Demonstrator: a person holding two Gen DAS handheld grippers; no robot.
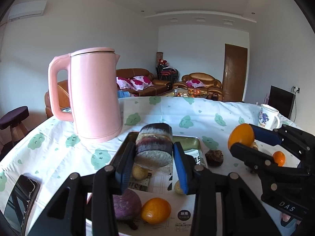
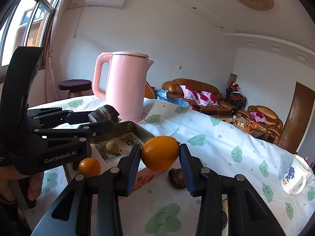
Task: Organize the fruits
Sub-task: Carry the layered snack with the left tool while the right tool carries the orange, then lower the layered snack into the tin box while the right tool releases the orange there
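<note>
My left gripper is shut on a dark, banded, roll-shaped piece of food and holds it above the metal tray. It also shows in the right wrist view. My right gripper is shut on an orange, held above the table right of the tray; the same orange shows in the left wrist view. On the tray's paper lining lie another orange, a purple fruit and a small yellowish fruit. A dark brown wrinkled fruit lies on the cloth beside the tray.
A pink kettle stands behind the tray at the left. A white printed mug stands at the right near the table edge. A phone lies at the near left. A small orange lies beyond my right gripper.
</note>
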